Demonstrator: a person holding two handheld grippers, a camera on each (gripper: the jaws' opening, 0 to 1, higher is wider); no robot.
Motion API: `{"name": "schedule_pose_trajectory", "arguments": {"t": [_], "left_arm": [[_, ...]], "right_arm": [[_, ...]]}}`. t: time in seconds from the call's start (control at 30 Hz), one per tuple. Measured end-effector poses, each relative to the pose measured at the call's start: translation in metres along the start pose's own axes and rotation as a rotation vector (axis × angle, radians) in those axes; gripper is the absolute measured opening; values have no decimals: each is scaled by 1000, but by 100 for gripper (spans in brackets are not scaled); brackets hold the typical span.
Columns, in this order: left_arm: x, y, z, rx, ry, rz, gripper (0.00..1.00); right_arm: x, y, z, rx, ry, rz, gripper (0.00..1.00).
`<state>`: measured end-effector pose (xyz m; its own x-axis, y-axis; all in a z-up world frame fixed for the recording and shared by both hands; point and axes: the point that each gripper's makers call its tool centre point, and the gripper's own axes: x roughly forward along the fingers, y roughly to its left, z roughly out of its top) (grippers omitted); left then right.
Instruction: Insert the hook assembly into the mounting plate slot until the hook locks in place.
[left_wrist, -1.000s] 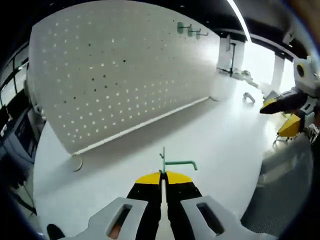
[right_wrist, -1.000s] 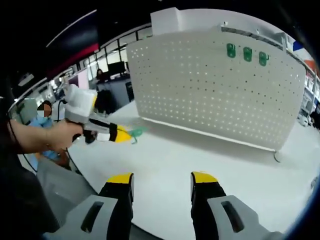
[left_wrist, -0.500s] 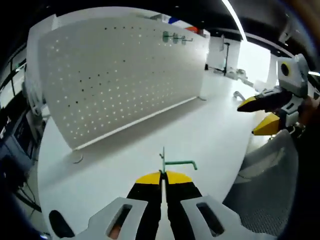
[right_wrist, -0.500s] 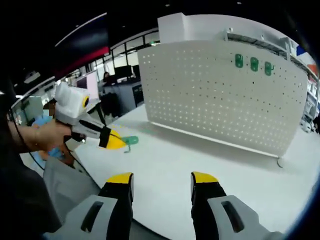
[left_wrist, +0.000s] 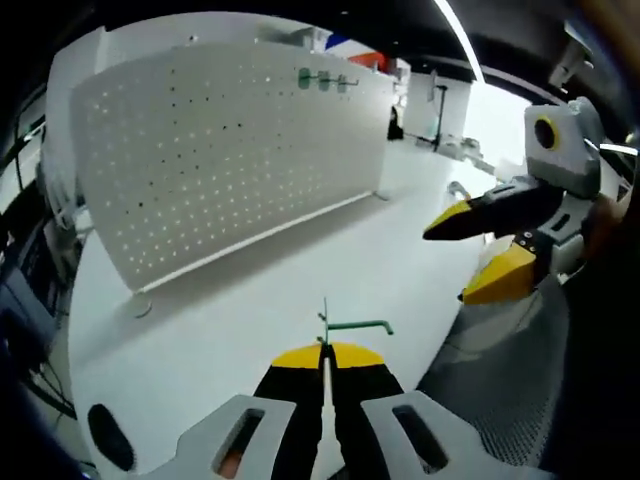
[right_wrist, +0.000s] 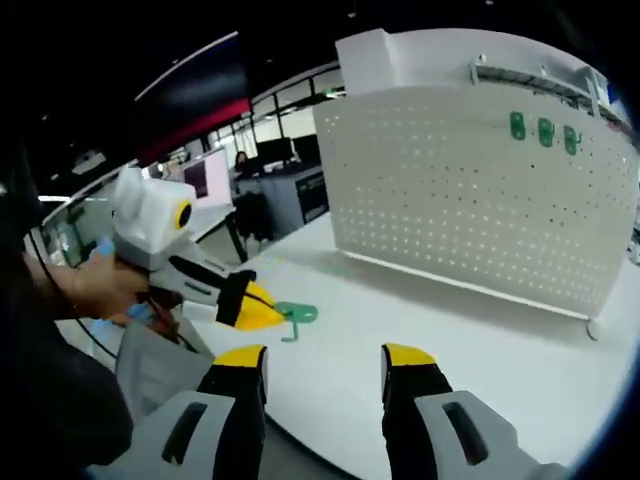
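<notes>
A white pegboard (left_wrist: 230, 150) stands upright at the desk's (left_wrist: 330, 260) far side, three green hooks (right_wrist: 545, 131) already mounted near its top. The left tongs (left_wrist: 325, 352), pinched shut, carry a green hook (left_wrist: 352, 325) for insertion; the right tongs (right_wrist: 325, 358) gape empty.

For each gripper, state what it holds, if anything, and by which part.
The left gripper is shut on the green hook, pinching the base of its upright stem. The right gripper is open and holds nothing.
</notes>
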<state>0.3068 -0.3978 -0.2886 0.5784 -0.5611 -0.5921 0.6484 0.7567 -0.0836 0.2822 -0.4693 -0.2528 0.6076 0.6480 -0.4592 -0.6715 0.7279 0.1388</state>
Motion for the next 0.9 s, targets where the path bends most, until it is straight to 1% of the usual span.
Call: {"name": "schedule_pose_trajectory", "arguments": {"t": [0.07, 0.13, 0.27, 0.3, 0.33, 0.37, 0.4, 0.47, 0.6, 0.73, 0.83, 0.9], "left_arm": [[0, 0, 3, 11, -7, 3, 1], [2, 1, 2, 33, 8, 0, 1], [-1, -2, 12, 36, 5, -5, 1], [0, -5, 14, 45, 13, -15, 1], [0, -8, 11, 44, 39, -38, 1], [1, -9, 12, 42, 43, -41, 1], [1, -10, 15, 41, 35, -42, 1], [1, -14, 16, 23, 46, -66, 1], [2, -21, 18, -8, 59, -97, 1], [1, -24, 23, -2, 63, -108, 1], [0, -25, 28, -3, 62, -116, 1], [0, -27, 30, -4, 63, -122, 1]], "right_arm": [[1, 3, 3, -21, -6, 7, 45], [5, 7, 3, -42, -2, 19, 45], [12, 12, 3, -48, 13, 54, 42], [14, 14, 4, -57, 18, 63, 41], [15, 16, 4, -63, 22, 72, 40], [17, 18, 4, -77, 27, 83, 38], [19, 19, 4, -98, 32, 88, 36], [23, 22, 2, -120, 45, 99, 34], [29, 23, 2, -130, 56, 107, 32], [31, 20, 5, -162, 57, 100, 29], [33, 18, 6, -161, 58, 98, 28], [33, 18, 7, -166, 59, 101, 25]]}}
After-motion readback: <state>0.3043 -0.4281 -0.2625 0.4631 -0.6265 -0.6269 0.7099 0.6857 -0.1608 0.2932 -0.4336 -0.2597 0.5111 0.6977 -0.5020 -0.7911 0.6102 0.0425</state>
